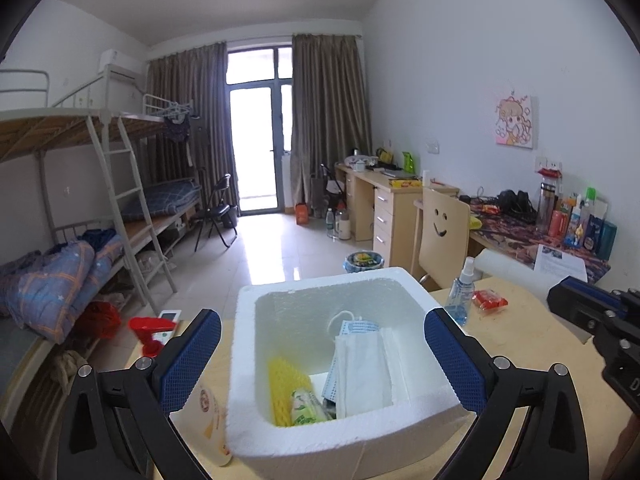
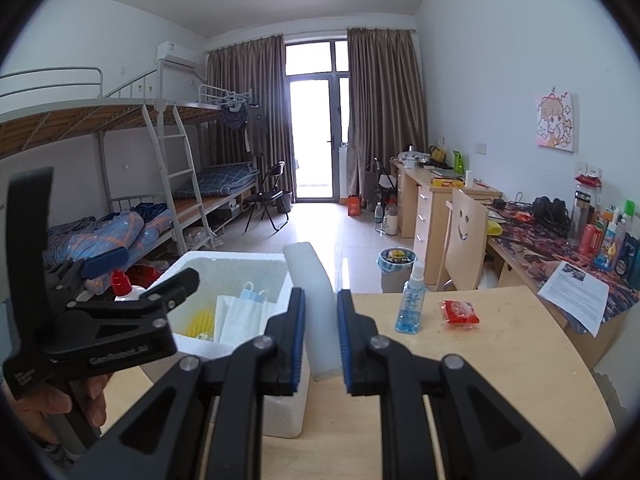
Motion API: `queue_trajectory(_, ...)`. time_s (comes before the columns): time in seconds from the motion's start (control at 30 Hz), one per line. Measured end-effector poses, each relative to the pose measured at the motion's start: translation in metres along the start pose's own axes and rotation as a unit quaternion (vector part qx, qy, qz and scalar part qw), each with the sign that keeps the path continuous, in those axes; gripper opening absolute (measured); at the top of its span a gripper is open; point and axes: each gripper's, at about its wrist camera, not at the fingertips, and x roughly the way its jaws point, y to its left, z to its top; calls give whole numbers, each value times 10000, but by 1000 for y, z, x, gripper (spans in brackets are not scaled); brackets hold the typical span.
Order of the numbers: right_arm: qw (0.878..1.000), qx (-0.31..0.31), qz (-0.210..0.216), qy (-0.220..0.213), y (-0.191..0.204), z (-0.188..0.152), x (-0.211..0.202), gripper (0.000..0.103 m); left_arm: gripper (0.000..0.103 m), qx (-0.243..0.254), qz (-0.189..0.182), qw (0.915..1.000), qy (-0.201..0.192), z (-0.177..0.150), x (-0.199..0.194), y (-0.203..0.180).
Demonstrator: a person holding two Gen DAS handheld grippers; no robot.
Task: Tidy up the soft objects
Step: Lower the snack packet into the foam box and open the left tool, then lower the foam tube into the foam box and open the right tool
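**Foam roll clamped on the right, open jaws over the box on the left**

Your right gripper (image 2: 320, 340) is closed onto a white foam roll (image 2: 310, 280), which stands tilted between the blue pads and leans over the right wall of the foam box (image 2: 280, 276). Your left gripper (image 1: 322, 360) hovers above that box with its fingers spread wide, holding nothing; one blue pad (image 1: 190, 360) sits outside the left wall, the other outside the right.

Inside the box lie face masks (image 1: 360, 360), a yellow foam net (image 1: 286, 392) and a green-printed packet (image 1: 306, 406), all crowded toward the near wall.

To the right of the box on the table (image 2: 500, 360) stand a blue spray bottle (image 2: 410, 300) and, just beside it but apart, a red packet (image 2: 460, 312). The stretch of tabletop nearer you than those two is bare. A printed sheet (image 2: 572, 300) lies on the neighbouring desk, past the table's right edge. Left of the box, a red-capped bottle (image 1: 154, 330) sits near the table's left edge, and a round printed pouch (image 1: 208, 420) lies touching the box's near left corner. A chair with a smiley cut-out (image 2: 464, 244) stands behind the table's far edge.
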Motion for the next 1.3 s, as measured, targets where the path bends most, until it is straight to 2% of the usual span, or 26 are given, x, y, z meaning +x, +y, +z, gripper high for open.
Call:
queue_trajectory(0.37,9999,-94,113,9,12,3,4,19,102,-43,66,9998,-156,-7,-27,6)
queue_trajectory(0.53,9998,-108,180,23,18,4,8,19,102,-76,296,9992,-244,-11,-35,15)
queue_trajectory(0.9,9987,-272,426,35,43,6,18,19,102,-139,498,9980,-366,-21,-56,34)
queue_trajectory(1.3,9971,-406,620,148,71,5,37,19,102,-262,627,9969,-387,-29,-59,56)
